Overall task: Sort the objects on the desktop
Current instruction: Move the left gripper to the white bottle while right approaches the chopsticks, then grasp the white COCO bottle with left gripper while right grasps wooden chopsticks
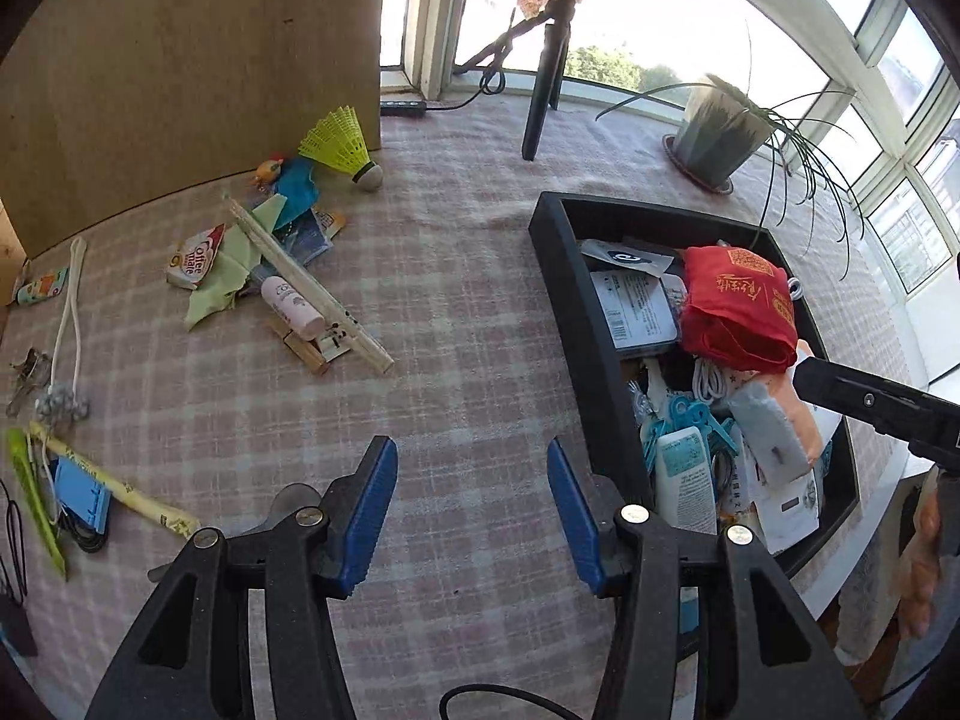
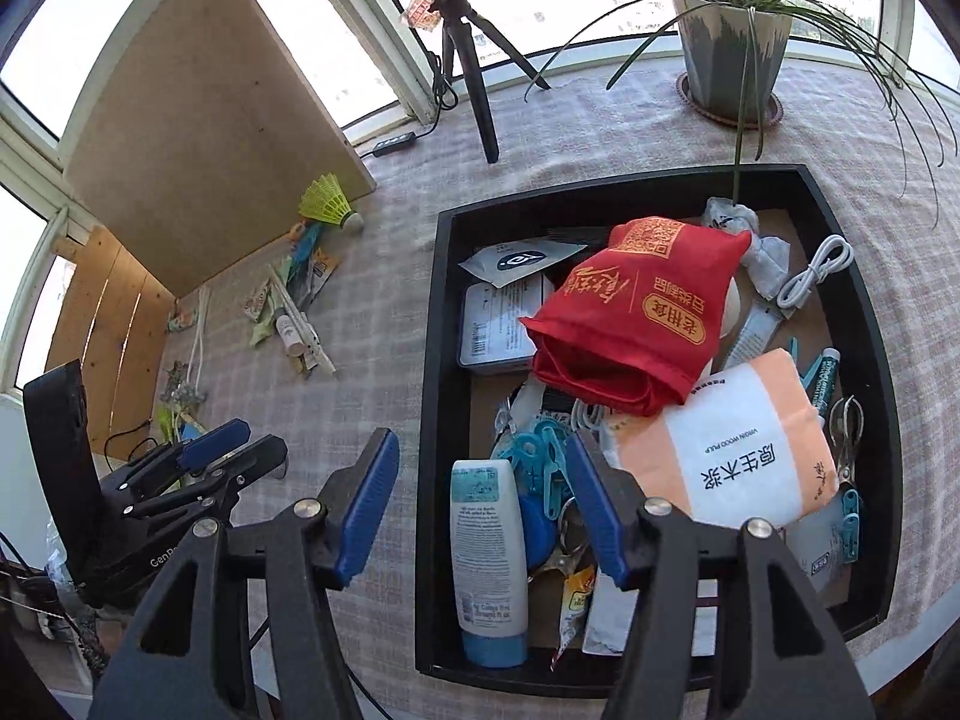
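Note:
My left gripper (image 1: 471,462) hangs open over bare checked tablecloth (image 1: 456,312), nothing between its blue pads. It also shows low on the left of the right wrist view, as the left gripper (image 2: 240,450). To its right stands a black tray (image 1: 600,330) full of things. My right gripper (image 2: 480,456) is open above the tray's left rim (image 2: 435,396), holding nothing. Under it lie a white lotion bottle (image 2: 489,558) and blue clips (image 2: 540,456). A red cloth bag (image 2: 642,312) and an orange-white tissue pack (image 2: 738,438) lie on top. Loose items remain left: a yellow shuttlecock (image 1: 342,144), a sachet (image 1: 195,258), a small pink bottle (image 1: 291,306).
A wooden board (image 1: 192,60) stands behind the loose pile. A tripod (image 2: 474,84) and a potted plant (image 2: 729,42) stand at the back by the windows. A white cord (image 1: 66,324) and a blue item (image 1: 81,501) lie at the far left.

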Motion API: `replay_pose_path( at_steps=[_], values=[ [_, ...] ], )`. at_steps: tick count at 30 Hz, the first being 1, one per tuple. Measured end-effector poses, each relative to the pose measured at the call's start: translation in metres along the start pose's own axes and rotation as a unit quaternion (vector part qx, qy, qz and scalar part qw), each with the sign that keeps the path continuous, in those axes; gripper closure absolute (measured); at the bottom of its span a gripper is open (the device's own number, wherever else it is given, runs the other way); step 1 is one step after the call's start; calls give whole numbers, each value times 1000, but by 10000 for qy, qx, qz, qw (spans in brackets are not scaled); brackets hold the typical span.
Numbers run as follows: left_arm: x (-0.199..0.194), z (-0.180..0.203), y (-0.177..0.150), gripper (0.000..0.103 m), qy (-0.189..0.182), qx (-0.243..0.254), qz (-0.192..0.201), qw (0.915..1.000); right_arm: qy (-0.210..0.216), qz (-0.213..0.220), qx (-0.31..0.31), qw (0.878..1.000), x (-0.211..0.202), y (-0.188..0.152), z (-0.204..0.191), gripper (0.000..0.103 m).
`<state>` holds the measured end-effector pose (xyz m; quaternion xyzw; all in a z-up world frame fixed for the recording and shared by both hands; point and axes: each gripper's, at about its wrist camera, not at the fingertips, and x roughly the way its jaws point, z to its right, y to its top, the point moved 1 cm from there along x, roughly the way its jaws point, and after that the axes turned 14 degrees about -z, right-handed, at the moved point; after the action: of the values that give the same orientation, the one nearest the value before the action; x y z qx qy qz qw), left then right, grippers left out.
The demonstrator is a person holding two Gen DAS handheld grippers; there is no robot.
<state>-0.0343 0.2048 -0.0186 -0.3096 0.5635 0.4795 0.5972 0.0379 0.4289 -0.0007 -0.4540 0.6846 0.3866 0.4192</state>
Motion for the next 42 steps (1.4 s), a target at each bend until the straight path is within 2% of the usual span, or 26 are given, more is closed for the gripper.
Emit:
replay_pose_path(
  at_steps=[5, 9, 12, 14, 20, 25, 30, 36, 40, 42],
  values=[
    [-7, -51, 11, 56, -173, -566, -15, 9982, 71, -32, -482, 9988, 13, 22, -51, 46],
    [-5, -90, 26, 65, -396, -1102, -46, 9931, 228, -112, -792, 9965, 28, 45, -86, 46],
    [2, -109, 38, 75, -451, -1347, -105, 9898, 301, -299, -985, 9942, 47, 62, -108, 53],
    [8, -118, 46, 76, -523, -1468, -150, 9877, 287, -449, -1116, 9923, 62, 72, -121, 57],
    [36, -128, 70, 76, -794, -1732, -374, 9810, 253, -830, -1408, 9862, 107, 98, -144, 64],
    [58, -127, 88, 76, -819, -1787, -495, 9792, 141, -1089, -1659, 9800, 141, 112, -154, 67],
    [73, -127, 99, 76, -713, -1807, -543, 9794, 150, -1282, -1725, 9765, 166, 118, -156, 70],
    [85, -137, 100, 83, -533, -1907, -663, 9780, 122, -1417, -1807, 9732, 187, 120, -163, 70],
    [86, -146, 97, 85, -610, -1973, -664, 9762, 77, -1452, -1861, 9717, 197, 122, -167, 70],
    [84, -148, 96, 85, -526, -1961, -632, 9771, 66, -1483, -1843, 9716, 203, 125, -168, 70]
  ],
)
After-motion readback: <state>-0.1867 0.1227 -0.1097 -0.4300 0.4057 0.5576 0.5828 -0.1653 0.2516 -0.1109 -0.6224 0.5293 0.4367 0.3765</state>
